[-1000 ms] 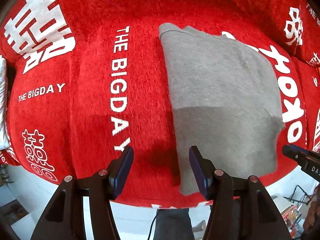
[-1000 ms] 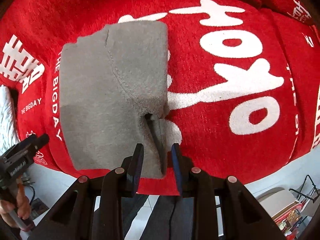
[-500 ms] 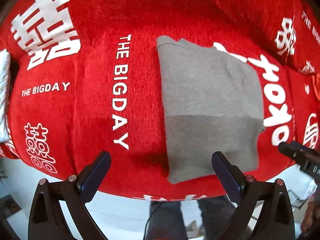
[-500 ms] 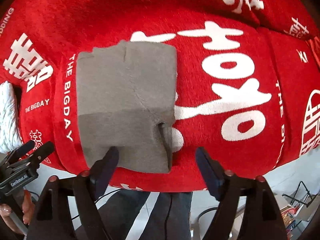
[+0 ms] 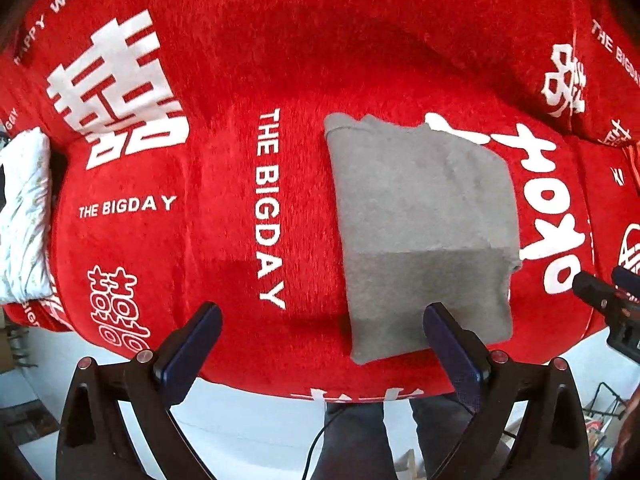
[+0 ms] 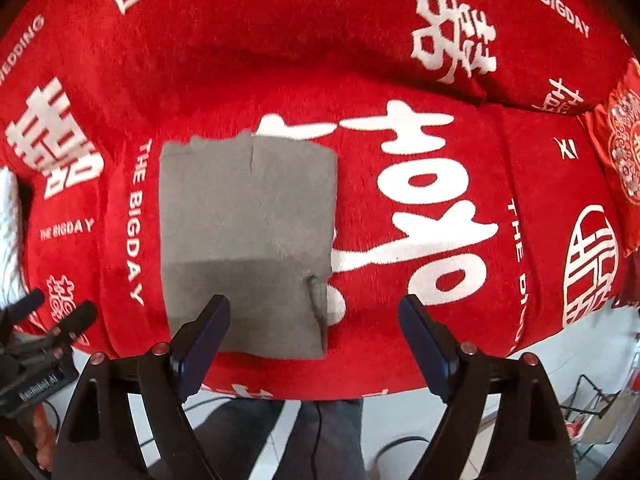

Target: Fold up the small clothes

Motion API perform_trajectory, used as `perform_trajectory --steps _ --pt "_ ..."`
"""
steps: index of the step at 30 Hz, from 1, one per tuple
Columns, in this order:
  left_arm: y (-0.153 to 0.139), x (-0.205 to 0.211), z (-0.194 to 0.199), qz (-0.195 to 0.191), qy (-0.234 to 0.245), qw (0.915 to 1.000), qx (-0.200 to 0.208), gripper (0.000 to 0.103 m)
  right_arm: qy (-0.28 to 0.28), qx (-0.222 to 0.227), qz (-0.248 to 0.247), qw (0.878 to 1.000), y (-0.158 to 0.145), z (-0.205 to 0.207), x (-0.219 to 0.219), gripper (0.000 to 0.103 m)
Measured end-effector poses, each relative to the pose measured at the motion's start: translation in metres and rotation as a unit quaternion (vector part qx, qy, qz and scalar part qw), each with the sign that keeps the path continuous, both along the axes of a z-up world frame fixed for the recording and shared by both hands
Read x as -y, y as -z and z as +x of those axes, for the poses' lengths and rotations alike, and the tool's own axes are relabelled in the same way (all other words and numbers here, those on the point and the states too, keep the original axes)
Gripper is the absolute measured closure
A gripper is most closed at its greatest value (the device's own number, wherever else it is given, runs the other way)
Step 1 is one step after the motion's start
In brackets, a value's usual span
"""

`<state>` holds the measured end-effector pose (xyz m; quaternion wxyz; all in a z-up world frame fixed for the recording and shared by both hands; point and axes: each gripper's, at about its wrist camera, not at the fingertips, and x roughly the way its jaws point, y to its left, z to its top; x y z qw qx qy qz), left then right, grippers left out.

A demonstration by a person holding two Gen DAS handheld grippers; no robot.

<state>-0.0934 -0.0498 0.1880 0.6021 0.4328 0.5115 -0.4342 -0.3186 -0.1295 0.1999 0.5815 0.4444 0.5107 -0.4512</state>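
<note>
A folded grey garment (image 5: 424, 220) lies flat on a red plush blanket (image 5: 224, 248) printed with white characters and the words "THE BIGDAY". In the left wrist view the garment sits right of centre, a rough rectangle whose long sides run from the upper middle of the frame down toward the lower right; its near end reaches almost to the blanket's front edge. A shadow darkens the lower third of the cloth. In the right wrist view the same garment (image 6: 248, 240) lies left of centre, with a seam running down its upper half and a small dark fold or opening at its lower right corner.

The left gripper (image 5: 322, 328) fills the bottom of its frame with its fingers (image 5: 192, 348) spread wide apart, holding nothing; its right finger overlaps the garment's near edge in the picture, though whether it touches the cloth cannot be told. The right gripper (image 6: 314, 328) is likewise spread wide and empty, its left finger (image 6: 204, 340) in front of the garment's lower edge.

A white patterned cloth (image 5: 24, 216) shows at the left edge of the left wrist view. Each view catches the other gripper at its margin: at the right edge of the left view, at the lower left of the right view. Below the blanket's front edge, dark trouser legs (image 6: 320, 440) and a pale floor are visible.
</note>
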Motion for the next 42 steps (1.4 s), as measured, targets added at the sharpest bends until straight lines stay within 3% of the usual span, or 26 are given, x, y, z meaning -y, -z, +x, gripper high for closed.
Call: perform_trajectory --steps 42 --pt "-0.021 0.010 -0.007 -0.018 -0.002 0.9998 0.004 0.002 -0.009 -0.014 -0.010 1.000 -0.018 0.000 0.005 0.015"
